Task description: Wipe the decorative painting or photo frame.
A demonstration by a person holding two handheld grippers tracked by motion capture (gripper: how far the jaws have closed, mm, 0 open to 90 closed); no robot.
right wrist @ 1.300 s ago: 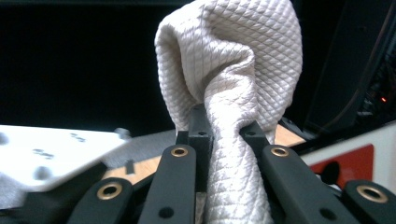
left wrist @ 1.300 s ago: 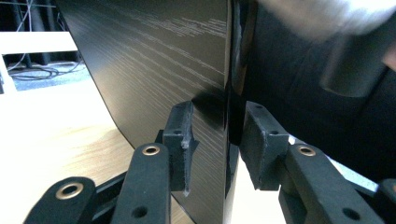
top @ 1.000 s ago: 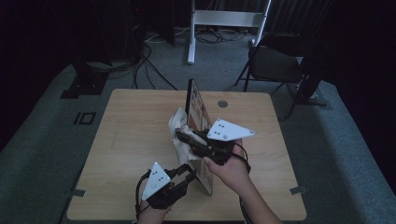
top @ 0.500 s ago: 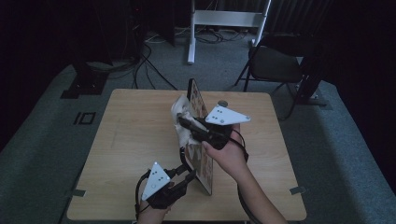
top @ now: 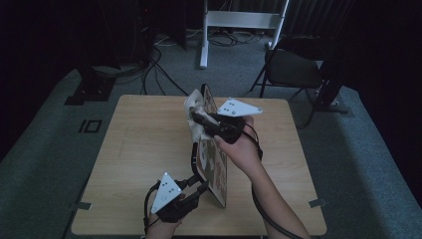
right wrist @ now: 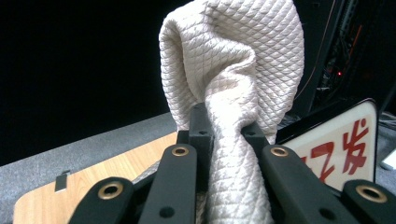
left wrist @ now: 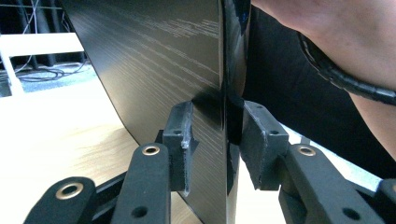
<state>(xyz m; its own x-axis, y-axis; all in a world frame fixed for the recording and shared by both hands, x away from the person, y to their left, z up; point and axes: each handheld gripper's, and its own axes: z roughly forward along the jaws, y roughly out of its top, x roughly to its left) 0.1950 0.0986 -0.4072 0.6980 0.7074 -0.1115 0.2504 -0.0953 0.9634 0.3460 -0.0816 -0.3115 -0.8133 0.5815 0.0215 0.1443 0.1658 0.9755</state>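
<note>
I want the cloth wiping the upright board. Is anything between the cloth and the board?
Nothing visible. The right gripper is shut on the cloth, which sits right beside the board near its far top edge. The left gripper clamps the board's near end, well away from there.

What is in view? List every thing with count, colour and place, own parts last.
flat framed picture board: one, black back, pale front with red marks, standing on edge mid-table.
quilted cream cloth: one, bunched against the board's far top.
light wooden table: one, centre.
black folding chair: one, on the floor beyond the table's right corner.
white metal stand: one, far floor.
cables: several, black, far floor.
left gripper: one, black, jaws clamped on the board's near edge.
right gripper: one, black, jaws shut on the cloth.
</note>
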